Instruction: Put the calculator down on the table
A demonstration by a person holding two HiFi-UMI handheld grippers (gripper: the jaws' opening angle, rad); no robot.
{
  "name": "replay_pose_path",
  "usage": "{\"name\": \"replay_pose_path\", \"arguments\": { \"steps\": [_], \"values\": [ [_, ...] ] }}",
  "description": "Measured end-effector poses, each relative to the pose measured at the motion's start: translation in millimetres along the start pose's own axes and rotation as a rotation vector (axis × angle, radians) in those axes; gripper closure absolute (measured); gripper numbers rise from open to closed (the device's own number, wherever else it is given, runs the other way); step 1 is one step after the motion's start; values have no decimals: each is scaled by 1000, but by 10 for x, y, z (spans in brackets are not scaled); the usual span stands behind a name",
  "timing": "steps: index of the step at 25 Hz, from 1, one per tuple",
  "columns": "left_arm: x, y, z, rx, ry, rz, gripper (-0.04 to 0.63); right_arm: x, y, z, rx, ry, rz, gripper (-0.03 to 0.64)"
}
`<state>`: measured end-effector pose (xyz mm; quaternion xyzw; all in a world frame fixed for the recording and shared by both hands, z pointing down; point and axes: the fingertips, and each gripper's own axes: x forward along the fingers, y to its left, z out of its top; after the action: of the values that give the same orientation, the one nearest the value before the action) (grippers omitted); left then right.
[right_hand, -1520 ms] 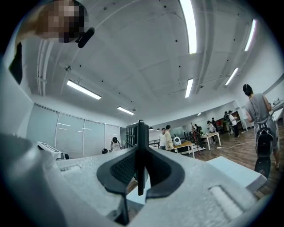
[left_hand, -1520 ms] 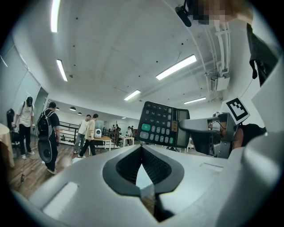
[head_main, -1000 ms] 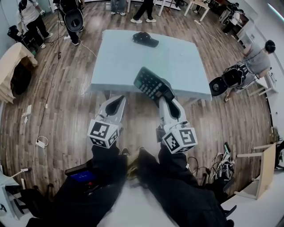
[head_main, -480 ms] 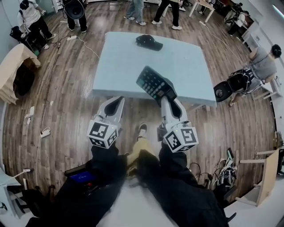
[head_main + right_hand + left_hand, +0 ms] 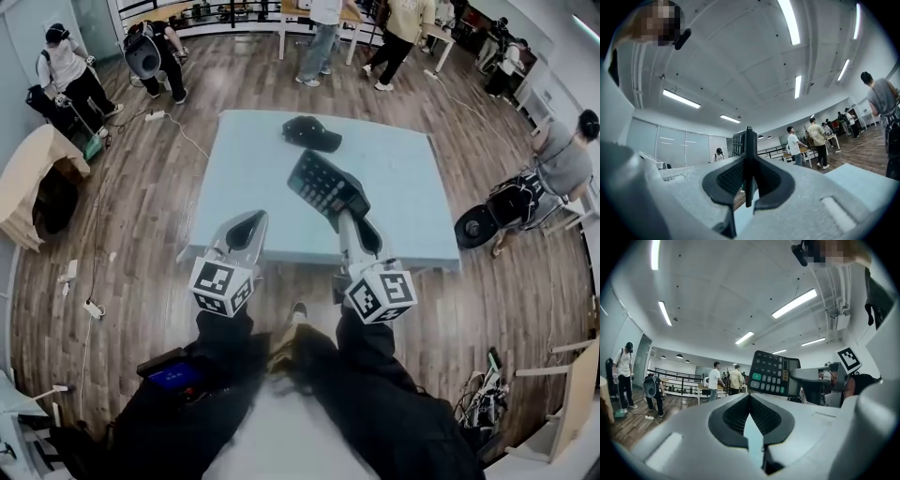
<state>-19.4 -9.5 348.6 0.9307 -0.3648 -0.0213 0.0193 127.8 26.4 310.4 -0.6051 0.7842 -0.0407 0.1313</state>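
Your right gripper (image 5: pixel 348 212) had the calculator (image 5: pixel 324 185) pinched by its near end, fingers clamped across the thin case, which showed edge-on between them in the right gripper view. It hung in the air, tilted, keys facing up, above the near half of the worktop (image 5: pixel 244 169) and not touching it. The cap (image 5: pixel 311 134) lay farther back, clear of it. Your left gripper (image 5: pixel 247 228) sat alongside, fingers closed on nothing, near the worktop's front edge. By my read that calculator was light, stiff plastic with a smooth shell — held at one end, it could swivel between the pads. A hold on the case edge, off the keys and display, looked right — I'd bring the far end down flat before letting go.
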Motion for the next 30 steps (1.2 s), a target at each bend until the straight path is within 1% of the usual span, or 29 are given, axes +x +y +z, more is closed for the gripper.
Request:
{"name": "replay_pose_path", "arguments": {
  "steps": [6, 16, 21, 24, 30],
  "values": [
    [690, 165, 140, 32, 4, 7, 598, 513, -469, 123, 6, -11, 21, 574],
    [1489, 458, 51, 29, 37, 14, 598, 1191, -997, -44, 28, 40, 52, 574],
    [1660, 524, -23, 17, 56, 23, 598, 1324, -1183, -105, 41, 64, 48, 575],
    [1644, 690, -70, 3, 72, 28, 598, 1441, -1145, -220, 52, 89, 36, 574],
    [1685, 928, -133, -25, 83, 4, 598, 1588, -1069, -398, 51, 131, 3, 575]
  ]
}}
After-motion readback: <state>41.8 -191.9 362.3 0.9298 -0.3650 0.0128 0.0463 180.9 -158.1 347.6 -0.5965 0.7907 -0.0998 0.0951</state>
